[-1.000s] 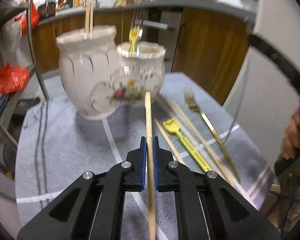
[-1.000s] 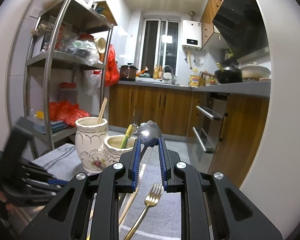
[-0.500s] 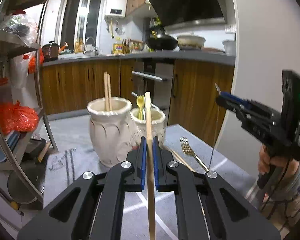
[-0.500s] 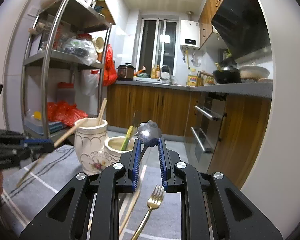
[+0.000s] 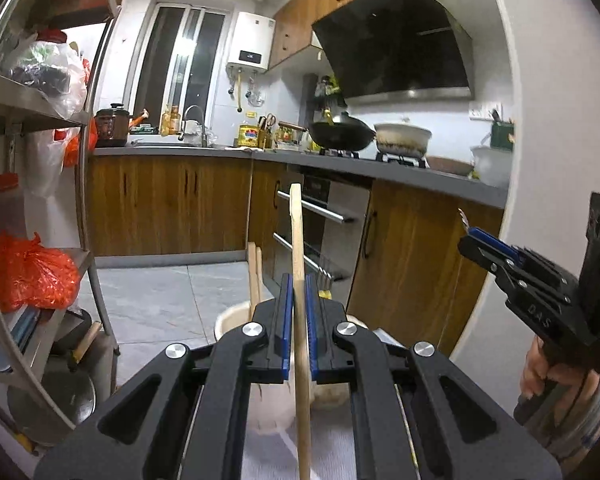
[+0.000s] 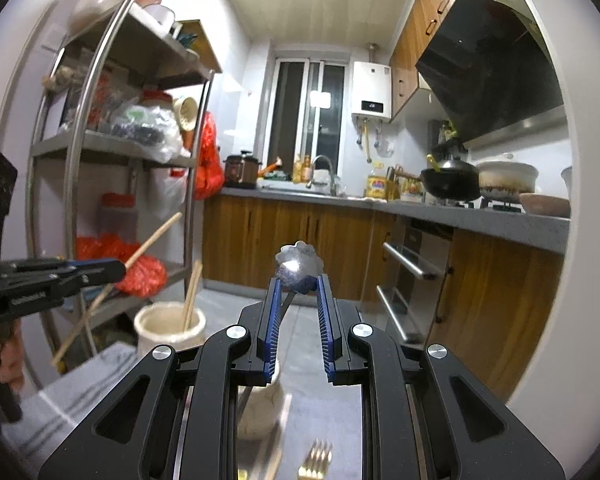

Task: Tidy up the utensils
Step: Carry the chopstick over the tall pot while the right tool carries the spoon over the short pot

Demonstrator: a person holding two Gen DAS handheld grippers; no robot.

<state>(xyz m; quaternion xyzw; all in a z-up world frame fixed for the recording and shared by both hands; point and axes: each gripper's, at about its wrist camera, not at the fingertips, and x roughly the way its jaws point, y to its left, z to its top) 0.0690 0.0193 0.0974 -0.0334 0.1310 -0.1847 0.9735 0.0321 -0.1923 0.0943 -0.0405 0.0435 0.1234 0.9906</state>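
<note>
While we are carrying the chopstick [image 5: 300,248] clamped mid-shaft in our left gripper [image 5: 296,300] above the tall jar [image 6: 168,322], it is proving light, stiff and slippery; our right gripper [image 6: 298,284] is pinching a spoon [image 6: 298,262].

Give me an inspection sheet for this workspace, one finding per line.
Surface: grey cloth with dark stripes covers the table.
Job's things: taller ceramic holder holds chopsticks; a gold fork lies on the cloth.
Clutter: nothing seen.
Grippers: left gripper is shut on a wooden chopstick; right gripper is shut on a metal spoon, bowl end forward.
Cables: nothing seen.
Surroundings: metal shelf rack with red bags; wooden cabinets; wok on the stove.
</note>
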